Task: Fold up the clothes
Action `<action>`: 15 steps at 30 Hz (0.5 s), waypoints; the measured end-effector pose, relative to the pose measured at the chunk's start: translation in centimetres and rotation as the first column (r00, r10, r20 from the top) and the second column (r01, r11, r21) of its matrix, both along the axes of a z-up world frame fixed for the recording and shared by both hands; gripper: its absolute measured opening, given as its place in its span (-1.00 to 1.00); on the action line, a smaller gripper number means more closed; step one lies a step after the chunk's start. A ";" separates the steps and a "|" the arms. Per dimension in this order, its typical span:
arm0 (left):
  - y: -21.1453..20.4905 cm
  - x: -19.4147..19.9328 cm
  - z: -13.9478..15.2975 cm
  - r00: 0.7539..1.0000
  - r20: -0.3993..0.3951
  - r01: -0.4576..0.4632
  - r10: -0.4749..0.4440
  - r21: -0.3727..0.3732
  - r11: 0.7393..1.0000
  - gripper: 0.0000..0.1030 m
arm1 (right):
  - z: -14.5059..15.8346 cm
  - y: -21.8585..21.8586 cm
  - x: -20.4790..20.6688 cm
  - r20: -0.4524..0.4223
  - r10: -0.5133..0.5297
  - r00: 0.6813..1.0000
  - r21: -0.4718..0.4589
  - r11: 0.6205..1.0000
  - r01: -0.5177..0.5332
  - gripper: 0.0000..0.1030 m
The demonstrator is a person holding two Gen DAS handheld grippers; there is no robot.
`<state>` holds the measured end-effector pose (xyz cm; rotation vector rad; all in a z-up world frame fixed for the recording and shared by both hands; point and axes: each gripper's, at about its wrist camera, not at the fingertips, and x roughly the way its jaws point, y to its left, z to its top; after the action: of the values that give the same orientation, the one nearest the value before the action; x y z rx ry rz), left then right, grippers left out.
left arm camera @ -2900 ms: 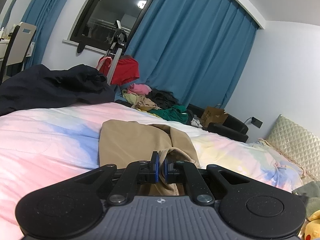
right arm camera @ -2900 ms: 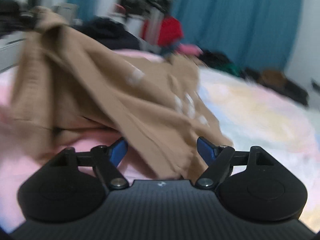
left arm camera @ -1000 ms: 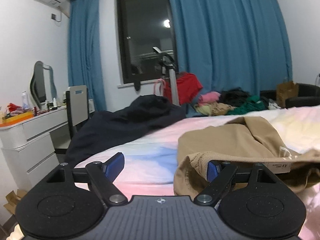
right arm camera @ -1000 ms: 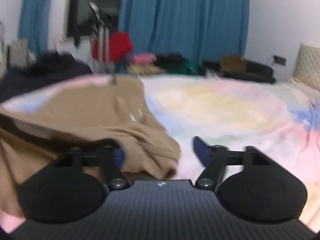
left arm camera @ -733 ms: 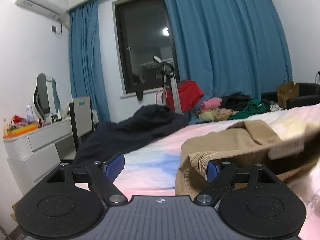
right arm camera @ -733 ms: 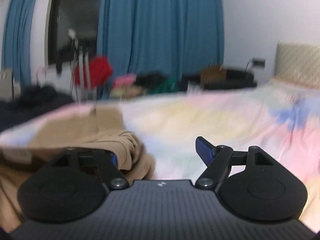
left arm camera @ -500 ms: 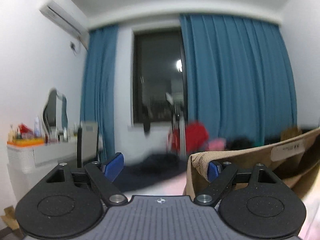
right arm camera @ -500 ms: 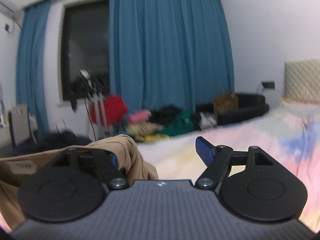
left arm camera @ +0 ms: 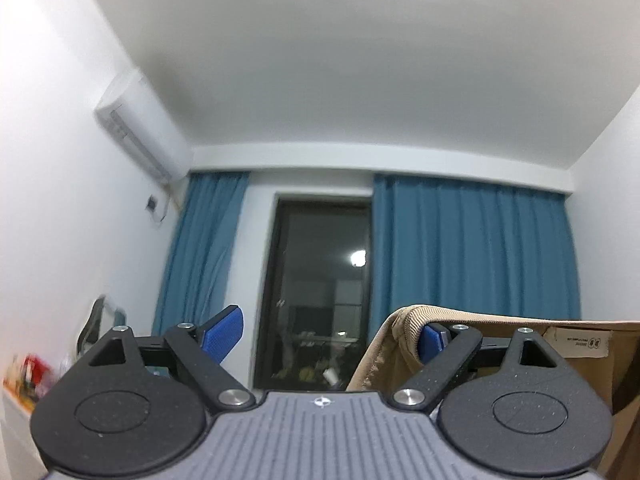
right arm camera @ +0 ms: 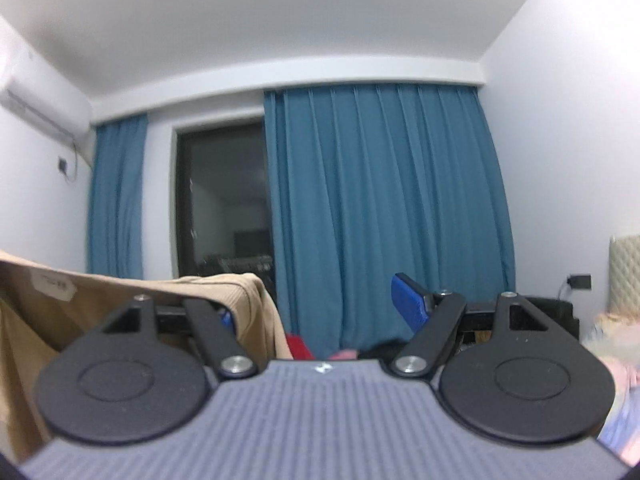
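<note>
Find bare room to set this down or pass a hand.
Little bed shows: only a blurred pastel strip beside the right gripper. The gap between its fingers is free. The left gripper's jaws are opening, gap free too. The tan garment crowds the span between them.

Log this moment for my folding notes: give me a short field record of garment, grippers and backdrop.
garment: tan garment, hooked over one finger of each gripper
left gripper: jaws opening, waistband over its right finger only
right gripper: jaws apart, cloth over its left finger only
backdrop: blue curtains, dark window, air conditioner
</note>
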<state>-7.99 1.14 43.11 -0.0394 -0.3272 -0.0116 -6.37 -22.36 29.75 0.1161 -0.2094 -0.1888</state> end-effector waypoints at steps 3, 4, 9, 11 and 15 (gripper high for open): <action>-0.9 -2.6 4.2 1.000 0.015 0.018 -0.019 0.046 0.999 0.79 | 3.9 -0.8 -2.5 0.012 0.022 1.000 0.001 1.000 -0.022 0.47; -1.3 -3.0 5.0 1.000 0.017 0.020 -0.021 0.064 0.998 0.79 | 4.8 -1.0 -3.1 0.014 0.023 1.000 -0.004 1.000 -0.023 0.48; -3.2 -2.7 5.7 0.999 -0.025 0.036 -0.034 0.085 0.996 0.81 | 5.6 -1.9 -4.0 -0.018 0.014 1.000 -0.026 1.000 -0.015 0.49; -4.0 -0.9 4.4 0.997 -0.060 0.048 -0.044 0.074 0.996 0.81 | 4.5 -2.4 -2.9 -0.050 0.021 0.999 -0.011 1.000 -0.021 0.49; -6.0 5.3 -0.6 0.986 -0.162 0.061 -0.047 0.081 0.995 0.81 | 0.6 -3.4 2.4 -0.139 0.015 0.990 -0.001 1.000 -0.015 0.49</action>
<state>-2.70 -4.82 42.54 0.0361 -0.1644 -0.0757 -3.98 -25.73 30.33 0.1025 -0.0698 -0.1813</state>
